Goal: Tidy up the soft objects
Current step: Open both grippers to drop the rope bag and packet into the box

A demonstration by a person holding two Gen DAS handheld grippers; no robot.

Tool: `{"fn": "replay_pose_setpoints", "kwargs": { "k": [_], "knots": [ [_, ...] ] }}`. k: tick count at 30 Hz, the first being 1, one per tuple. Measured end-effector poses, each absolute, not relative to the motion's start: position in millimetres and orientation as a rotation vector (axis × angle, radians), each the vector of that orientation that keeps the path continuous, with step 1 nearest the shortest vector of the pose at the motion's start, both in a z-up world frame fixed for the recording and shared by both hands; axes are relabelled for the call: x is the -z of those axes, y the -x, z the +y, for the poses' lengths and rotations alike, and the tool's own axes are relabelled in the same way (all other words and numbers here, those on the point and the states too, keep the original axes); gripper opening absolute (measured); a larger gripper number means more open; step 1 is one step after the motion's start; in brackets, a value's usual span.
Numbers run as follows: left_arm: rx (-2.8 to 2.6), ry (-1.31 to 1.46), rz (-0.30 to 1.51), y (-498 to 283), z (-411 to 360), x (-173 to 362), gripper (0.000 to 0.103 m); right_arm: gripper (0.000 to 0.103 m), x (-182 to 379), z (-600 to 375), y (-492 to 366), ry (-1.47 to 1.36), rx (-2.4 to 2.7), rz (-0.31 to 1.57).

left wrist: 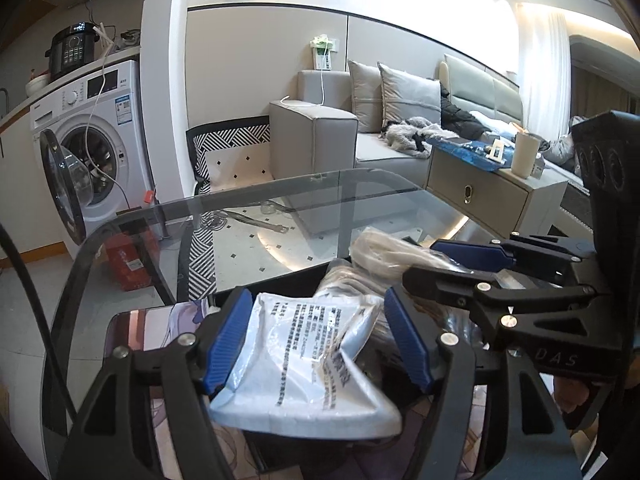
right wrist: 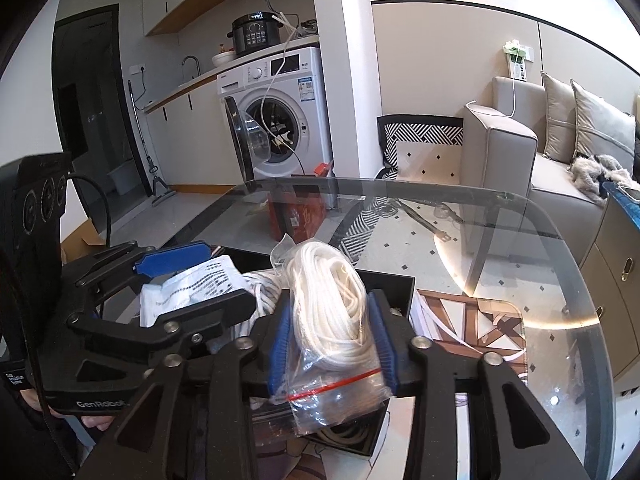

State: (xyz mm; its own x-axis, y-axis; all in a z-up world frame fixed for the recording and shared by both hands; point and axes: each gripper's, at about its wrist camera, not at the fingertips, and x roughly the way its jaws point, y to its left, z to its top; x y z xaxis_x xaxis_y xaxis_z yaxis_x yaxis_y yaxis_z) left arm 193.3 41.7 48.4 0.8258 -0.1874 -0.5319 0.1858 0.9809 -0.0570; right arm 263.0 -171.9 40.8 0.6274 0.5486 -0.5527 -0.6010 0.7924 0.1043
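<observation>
Lowering both bags squarely into the black tray [right wrist: 394,286]: left hand-held gripper [left wrist: 316,344] loosely straddling the white pouch [left wrist: 304,360], right hand-held gripper [right wrist: 332,340] easing off the rope bag [right wrist: 332,312].

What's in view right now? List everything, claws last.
Printed pouch: one, white, over the tray, between the left claw's pads.
Rope bag: one, white rope in clear plastic, between the right claw's pads.
Loose-looking cord: at least one bundle, white, in the tray.
Tray: one, black, on the mat.
Mat: one, brown print, on the table.
Table: one, glass.
Washing machine: one, white, door open.
Cooker: one, black, atop the washer.
Red box: one, on the floor.
Sofa: one, grey.
Left claw: open.
Right claw: open.
</observation>
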Motion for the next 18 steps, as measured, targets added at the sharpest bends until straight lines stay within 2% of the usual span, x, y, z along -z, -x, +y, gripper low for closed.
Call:
{"fn": "replay_pose_setpoints", "kwargs": {
  "k": [2,4,7,10,13,18],
  "knots": [
    [0.212,0.018,0.554,-185,44,-52,0.079,0.058,-43,-179,-259,0.076,-0.674,0.584],
    [0.207,0.019,0.543,-177,47,-55,0.084,0.074,-45,-188,-251,0.069,-0.679,0.564],
    [0.187,0.013,0.524,-163,50,-59,0.096,0.086,-47,-200,-237,0.074,-0.679,0.539],
    [0.172,0.022,0.512,-150,55,-61,0.1,0.096,-48,-208,-223,0.081,-0.678,0.515],
    [0.13,0.03,0.516,-140,60,-58,0.103,0.103,-47,-216,-206,0.083,-0.68,0.486],
    [0.066,0.052,0.515,-128,65,-47,0.103,0.103,-41,-222,-183,0.096,-0.678,0.439]
  ]
}}
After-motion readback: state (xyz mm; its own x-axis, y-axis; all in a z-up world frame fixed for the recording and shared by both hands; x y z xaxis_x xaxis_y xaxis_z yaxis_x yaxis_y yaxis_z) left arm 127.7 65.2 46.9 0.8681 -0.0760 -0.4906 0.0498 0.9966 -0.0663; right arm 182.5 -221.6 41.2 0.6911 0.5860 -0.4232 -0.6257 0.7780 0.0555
